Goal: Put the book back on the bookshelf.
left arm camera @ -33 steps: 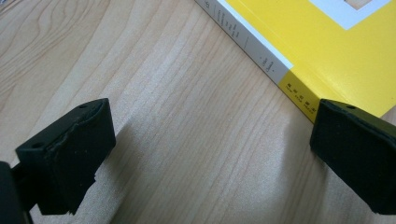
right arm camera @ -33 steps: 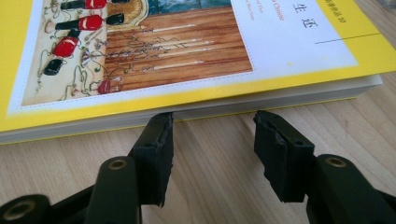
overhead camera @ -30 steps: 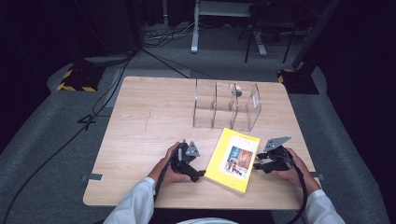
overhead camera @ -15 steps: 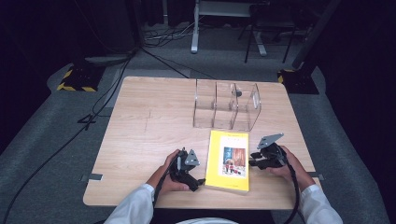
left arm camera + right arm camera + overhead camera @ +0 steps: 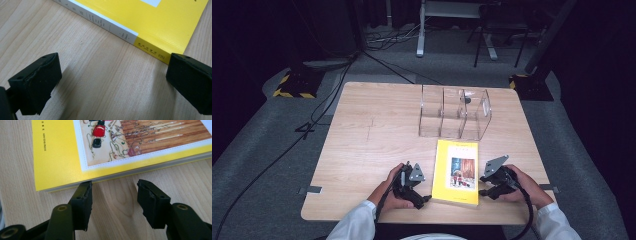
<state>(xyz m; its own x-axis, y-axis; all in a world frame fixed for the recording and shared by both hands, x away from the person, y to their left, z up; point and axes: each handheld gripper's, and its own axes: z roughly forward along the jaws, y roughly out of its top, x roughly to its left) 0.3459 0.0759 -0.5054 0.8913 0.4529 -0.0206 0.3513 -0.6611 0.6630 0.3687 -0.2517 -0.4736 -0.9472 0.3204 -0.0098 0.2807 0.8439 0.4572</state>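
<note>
Both grippers gape empty — left gripper [image 5: 424,194], right gripper [image 5: 479,186] — flanking yellow book [image 5: 457,171].

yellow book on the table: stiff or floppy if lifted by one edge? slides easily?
The yellow book looks like a thin paperback, so it probably sags when gripped by one edge. Its glossy cover lies flat on the wooden table, so pushed, it likely slides, not tips.

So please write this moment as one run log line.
yellow paperback book: flat on wooden table | left gripper: open, beside spine | right gripper: open, at page edge

Clear three-bay organizer [image 5: 455,112] on the wooden table [image 5: 372,135]; cables [image 5: 327,95] on the floor.
</note>
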